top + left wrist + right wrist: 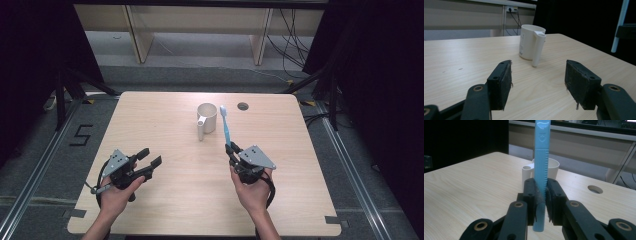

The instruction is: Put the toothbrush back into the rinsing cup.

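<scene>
Two forearms are seen entering from the near table edge, each hand wrapped around a black two-jaw gripper topped by a grey plate. The left gripper (149,157) is held low at the left, tilted toward the table's middle, its jaws spread wide apart. The right gripper (231,148) is pointed away from the person, its jaws pressed close together.
</scene>
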`<action>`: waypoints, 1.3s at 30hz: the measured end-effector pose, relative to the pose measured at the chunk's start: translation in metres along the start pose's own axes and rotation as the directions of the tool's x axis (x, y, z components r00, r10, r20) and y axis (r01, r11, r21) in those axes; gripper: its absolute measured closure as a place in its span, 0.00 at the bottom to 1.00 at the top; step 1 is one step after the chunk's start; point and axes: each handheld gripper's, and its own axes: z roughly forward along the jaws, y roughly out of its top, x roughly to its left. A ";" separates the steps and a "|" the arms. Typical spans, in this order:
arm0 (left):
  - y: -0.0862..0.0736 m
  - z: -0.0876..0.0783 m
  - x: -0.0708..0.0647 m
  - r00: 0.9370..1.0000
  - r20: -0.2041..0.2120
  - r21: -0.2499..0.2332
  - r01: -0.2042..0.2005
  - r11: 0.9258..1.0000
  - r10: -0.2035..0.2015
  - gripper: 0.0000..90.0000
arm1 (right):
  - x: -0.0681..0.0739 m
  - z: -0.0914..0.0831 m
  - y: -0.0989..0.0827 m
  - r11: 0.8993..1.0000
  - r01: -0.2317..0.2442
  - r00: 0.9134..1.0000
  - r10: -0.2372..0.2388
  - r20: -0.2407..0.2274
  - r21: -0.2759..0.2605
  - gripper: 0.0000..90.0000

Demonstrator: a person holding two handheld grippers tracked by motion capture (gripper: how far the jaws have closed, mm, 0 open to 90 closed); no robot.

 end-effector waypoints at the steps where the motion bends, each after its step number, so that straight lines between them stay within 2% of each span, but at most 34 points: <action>1: 0.002 0.000 -0.002 1.000 0.002 0.008 -0.008 1.000 0.008 0.43 | 0.001 0.001 0.000 1.000 -0.001 1.000 0.001 -0.006 -0.001 0.88; 4: 0.009 0.005 -0.008 0.999 0.018 0.009 -0.030 1.000 0.030 0.43 | 0.004 0.001 0.000 1.000 -0.007 1.000 0.007 -0.005 0.019 0.88; 9: 0.019 0.013 -0.017 0.997 0.050 -0.007 -0.054 0.998 0.055 0.43 | 0.006 0.004 0.001 1.000 0.015 1.000 -0.015 -0.003 -0.002 0.88; 10: 0.023 0.014 -0.020 0.997 0.055 0.002 -0.062 0.998 0.061 0.42 | 0.008 0.004 0.001 1.000 0.008 1.000 -0.008 -0.005 -0.002 0.88; 11: 0.023 0.014 -0.020 0.997 0.055 0.002 -0.062 0.998 0.061 0.42 | 0.009 0.004 0.001 1.000 0.004 1.000 -0.004 -0.009 0.007 0.88; 12: 0.024 0.016 -0.022 0.996 0.061 0.000 -0.061 0.998 0.060 0.42 | 0.009 0.005 0.002 1.000 0.027 1.000 -0.027 -0.009 -0.001 0.88; 13: 0.026 0.017 -0.023 0.996 0.066 -0.002 -0.060 0.998 0.060 0.42 | 0.009 0.005 0.002 1.000 0.027 1.000 -0.027 -0.009 -0.001 0.88; 14: 0.027 0.018 -0.025 0.996 0.073 -0.001 -0.057 0.998 0.057 0.42 | 0.011 0.006 0.002 1.000 -0.001 1.000 0.001 -0.025 0.007 0.88; 15: 0.028 0.019 -0.026 0.995 0.077 -0.001 -0.058 0.998 0.058 0.42 | 0.011 0.005 0.002 1.000 0.024 1.000 -0.024 -0.008 0.002 0.88; 16: 0.030 0.020 -0.027 0.995 0.081 -0.003 -0.061 0.998 0.061 0.42 | 0.013 0.007 0.002 1.000 0.007 1.000 -0.007 -0.028 0.001 0.88; 17: 0.031 0.021 -0.028 0.994 0.085 -0.005 -0.065 0.998 0.065 0.42 | 0.013 0.008 0.002 1.000 0.026 1.000 -0.026 -0.013 -0.011 0.88; 18: 0.033 0.022 -0.030 0.994 0.088 -0.008 -0.061 0.998 0.061 0.42 | 0.015 0.008 0.003 1.000 0.016 0.999 -0.016 -0.033 0.002 0.88; 19: 0.034 0.023 -0.031 0.994 0.093 -0.008 -0.059 0.998 0.059 0.42 | 0.014 0.008 0.003 0.999 0.039 0.999 -0.039 -0.010 -0.003 0.88; 21: 0.036 0.025 -0.033 0.993 0.102 -0.008 -0.060 0.998 0.060 0.42 | 0.018 0.009 0.003 1.000 0.019 1.000 -0.018 -0.023 0.006 0.88; 23: 0.038 0.027 -0.035 0.992 0.109 -0.007 -0.068 0.998 0.068 0.42 | 0.019 0.010 0.003 1.000 0.018 0.999 -0.018 -0.027 0.000 0.88; 24: 0.039 0.028 -0.036 0.991 0.113 -0.006 -0.067 0.998 0.068 0.42 | 0.018 0.010 0.003 0.999 0.045 0.999 -0.045 -0.020 -0.005 0.88; 25: 0.040 0.029 -0.038 0.991 0.119 -0.010 -0.065 0.998 0.065 0.42 | 0.020 0.011 0.003 1.000 0.024 1.000 -0.024 -0.019 -0.004 0.88; 26: 0.042 0.030 -0.039 0.990 0.123 -0.013 -0.065 0.998 0.066 0.42 | 0.021 0.011 0.004 1.000 0.024 0.999 -0.024 -0.034 0.005 0.88; 28: 0.044 0.032 -0.042 0.989 0.129 -0.014 -0.066 0.998 0.067 0.42 | 0.022 0.012 0.004 1.000 0.025 0.999 -0.025 -0.029 -0.012 0.88; 33: 0.050 0.037 -0.047 0.987 0.141 -0.022 -0.070 0.997 0.072 0.42 | 0.022 0.012 0.004 1.000 0.030 0.999 -0.030 -0.022 -0.007 0.88; 35: 0.051 0.039 -0.050 0.987 0.147 -0.023 -0.069 0.997 0.072 0.42 | 0.023 0.013 0.005 0.999 0.028 0.999 -0.028 -0.039 -0.017 0.88; 37: 0.053 0.042 -0.053 0.986 0.153 -0.025 -0.069 0.997 0.073 0.42 | 0.023 0.013 0.005 0.999 0.038 0.999 -0.039 -0.036 -0.019 0.88; 39: 0.054 0.044 -0.056 0.984 0.162 -0.029 -0.063 0.998 0.067 0.42 | 0.025 0.013 0.005 1.000 0.009 0.999 -0.010 -0.047 -0.003 0.88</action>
